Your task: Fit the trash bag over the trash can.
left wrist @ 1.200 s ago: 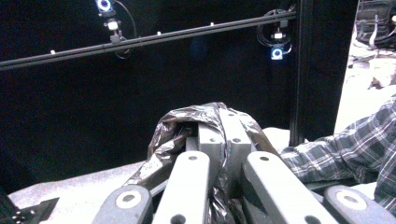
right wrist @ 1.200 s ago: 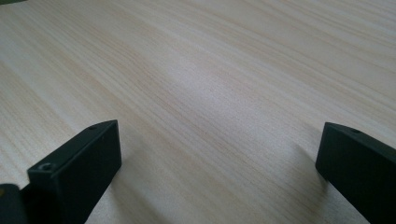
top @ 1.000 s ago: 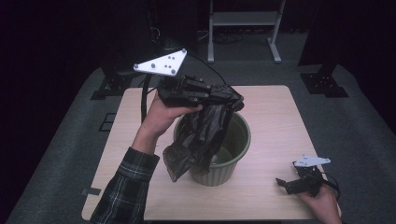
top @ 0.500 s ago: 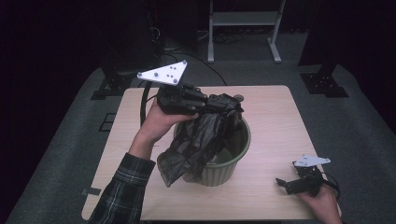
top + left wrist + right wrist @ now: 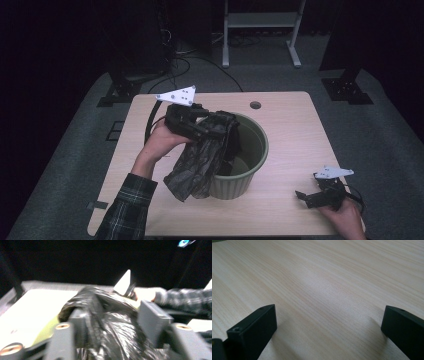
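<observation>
Step in hand, by my reading: lining the bin with a bag. Left tongs (image 5: 212, 127) sit above the near-left rim of the round olive-green plastic waste bin (image 5: 255, 160), jaws closed on a bunched fold of the crumpled black plastic bin bag (image 5: 200, 162). The left gripper view confirms it: black film (image 5: 112, 325) is packed between the 2 jaws, with the yellow-green bin rim (image 5: 48, 328) below and left of it. View is motion-blurred, so finer detail of the grip cannot be read.

Bag position: most of it hangs outside the bin, draped down the left wall toward the pale wood-grain counter (image 5: 290, 120); the top portion crosses the rim and part of it dips inside. The mouth of the bag is not spread; whether any edge is hooked over the rim I cannot tell.

Right tongs (image 5: 302, 196) rest low at the near-right corner of the counter, well apart from the bin. The right gripper view shows both black jaws wide apart with bare wood (image 5: 324, 297) between them; nothing held.

Judgement on next move: the bag needs to be lifted clear of the outer wall and carried over the opening, then opened out. 1 grip on a bunched fold will not open the mouth, so the idle right tongs would likely need to come across and take an opposing edge. Risk: thin film may slip or tear under pull.
</observation>
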A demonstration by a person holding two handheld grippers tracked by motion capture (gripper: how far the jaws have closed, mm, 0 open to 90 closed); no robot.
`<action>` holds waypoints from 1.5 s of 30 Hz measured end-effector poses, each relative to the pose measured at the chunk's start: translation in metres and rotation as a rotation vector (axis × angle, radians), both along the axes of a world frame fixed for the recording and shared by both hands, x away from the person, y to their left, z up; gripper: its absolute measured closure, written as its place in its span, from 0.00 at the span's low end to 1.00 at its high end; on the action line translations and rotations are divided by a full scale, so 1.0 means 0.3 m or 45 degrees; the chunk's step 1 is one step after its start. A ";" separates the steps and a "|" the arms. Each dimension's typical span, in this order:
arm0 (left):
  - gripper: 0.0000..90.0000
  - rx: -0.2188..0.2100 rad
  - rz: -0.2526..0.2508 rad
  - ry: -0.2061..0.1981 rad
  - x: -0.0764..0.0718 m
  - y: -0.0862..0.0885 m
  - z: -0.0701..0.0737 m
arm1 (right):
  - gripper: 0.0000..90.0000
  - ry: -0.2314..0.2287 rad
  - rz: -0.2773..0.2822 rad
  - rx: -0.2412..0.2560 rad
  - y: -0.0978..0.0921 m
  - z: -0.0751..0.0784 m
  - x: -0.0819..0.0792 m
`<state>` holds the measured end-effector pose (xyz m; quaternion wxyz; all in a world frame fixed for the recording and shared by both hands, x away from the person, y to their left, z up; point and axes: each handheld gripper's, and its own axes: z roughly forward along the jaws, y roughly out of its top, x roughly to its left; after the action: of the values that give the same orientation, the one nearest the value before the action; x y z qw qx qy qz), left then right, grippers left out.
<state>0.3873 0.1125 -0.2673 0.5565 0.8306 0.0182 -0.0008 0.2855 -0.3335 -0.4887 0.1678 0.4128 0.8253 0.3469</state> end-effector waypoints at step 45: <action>0.00 -0.152 0.226 0.095 -0.163 0.441 -0.106 | 0.00 -0.001 -0.006 0.000 0.000 0.000 0.000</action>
<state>0.3383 0.2448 -0.2992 0.6018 0.7906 0.1121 0.0164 0.2855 -0.3334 -0.4888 0.1689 0.4148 0.8242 0.3465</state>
